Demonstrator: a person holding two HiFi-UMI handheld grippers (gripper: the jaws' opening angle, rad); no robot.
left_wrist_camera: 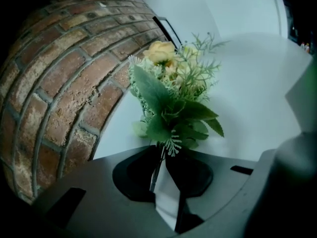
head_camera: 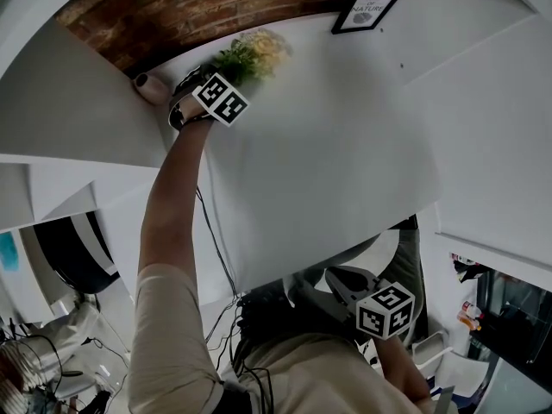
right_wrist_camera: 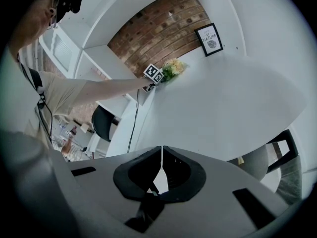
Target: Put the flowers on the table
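The flowers (left_wrist_camera: pixel 171 90) are a small bunch of yellow roses with green leaves, seen at the table's far side (head_camera: pixel 250 54) close to the brick wall. Their thin stem (left_wrist_camera: pixel 156 168) runs down between the jaws of my left gripper (left_wrist_camera: pixel 161 170), which is shut on it. In the head view the left gripper (head_camera: pixel 210 74) reaches out on a stretched arm over the white table (head_camera: pixel 345 162). Whether the bunch touches the tabletop I cannot tell. My right gripper (right_wrist_camera: pixel 161 157) hangs back at the table's near edge (head_camera: pixel 341 281), shut with nothing in it.
A brick wall (left_wrist_camera: pixel 59 78) runs behind the table. A black-framed picture (head_camera: pixel 366 9) leans at the back right. A cable (head_camera: pixel 216 240) hangs off the table's left edge. A dark chair (right_wrist_camera: pixel 101 123) stands at the left and a seat (head_camera: pixel 405 257) under the near right edge.
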